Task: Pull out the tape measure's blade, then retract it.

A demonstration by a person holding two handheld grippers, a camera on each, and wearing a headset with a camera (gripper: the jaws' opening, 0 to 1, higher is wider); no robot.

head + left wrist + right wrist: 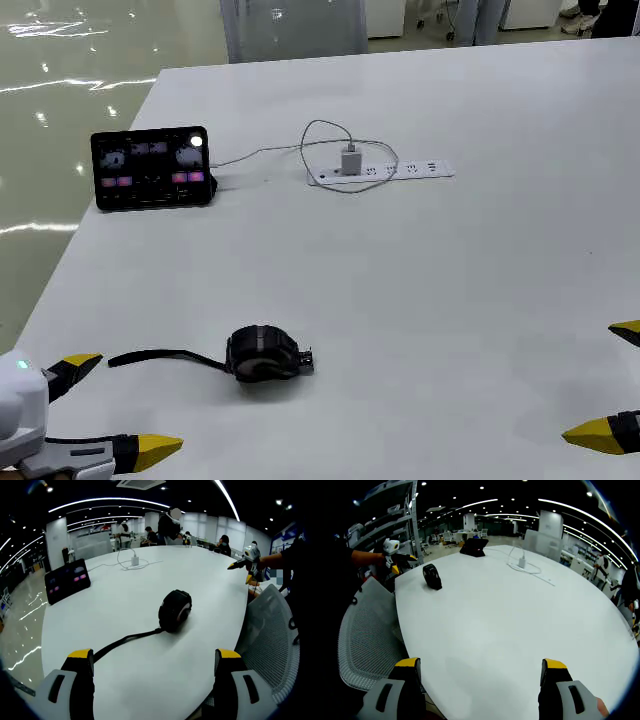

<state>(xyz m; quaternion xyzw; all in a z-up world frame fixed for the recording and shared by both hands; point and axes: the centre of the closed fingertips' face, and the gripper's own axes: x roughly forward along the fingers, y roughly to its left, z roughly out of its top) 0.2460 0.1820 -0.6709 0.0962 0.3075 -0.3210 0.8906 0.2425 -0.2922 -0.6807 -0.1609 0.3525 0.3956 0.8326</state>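
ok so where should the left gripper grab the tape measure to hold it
Likely the round black case of the tape measure, across its two flat faces. It seems to stand on edge, leaving both free. Come from the strap side: the left gripper is there, open, and the blade end points away.

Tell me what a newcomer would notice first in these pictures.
A black tape measure sits alone near the front left of a big white table, its dark strap trailing to the left. Far back at the left edge stands a lit screen, with a white power strip to its right. The yellow-tipped left gripper and right gripper wait open at the near edge.
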